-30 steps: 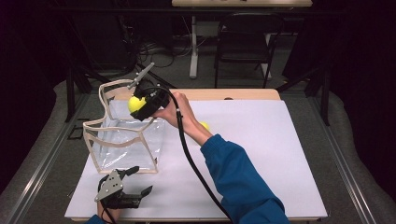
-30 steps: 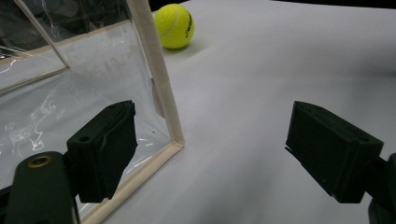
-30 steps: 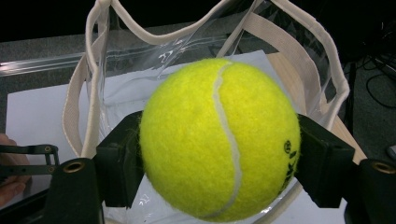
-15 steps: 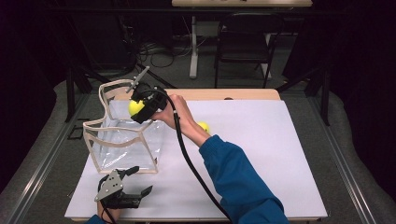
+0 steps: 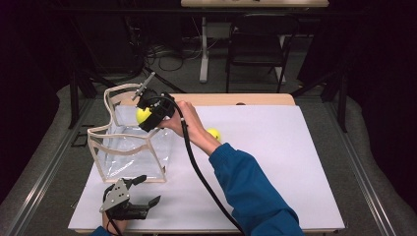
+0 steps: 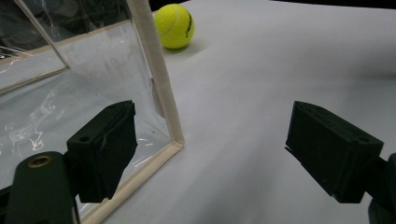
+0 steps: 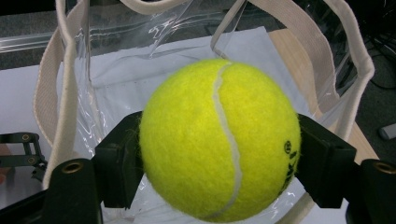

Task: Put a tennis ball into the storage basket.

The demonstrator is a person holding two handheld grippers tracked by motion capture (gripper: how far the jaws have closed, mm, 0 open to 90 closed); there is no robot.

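Observation:
My right gripper [image 5: 143, 116] is shut on a yellow tennis ball [image 5: 142, 114] and holds it over the open mouth of a clear plastic tote bag [image 5: 129, 147] with cream trim. In the right gripper view the ball [image 7: 219, 140] sits between both pads, which have just eased apart a little, with the bag's handles [image 7: 46, 93] around it. A second tennis ball [image 5: 213, 133] lies on the white sheet beside the forearm and also appears past the bag's corner [image 6: 175, 25]. My left gripper [image 5: 145, 191] rests open and empty near the bag's front corner [image 6: 159, 93].
The white sheet [image 5: 275, 162] covers a wooden table [image 5: 246, 99]. The right gripper's black cable [image 5: 196, 167] trails over the sheet along the blue sleeve [image 5: 251, 191]. A chair [image 5: 255, 49] and table legs stand in the dark beyond the far edge.
My right gripper has sunk slightly with the ball toward the bag's mouth. The left gripper, the bag and the second ball have stayed put.

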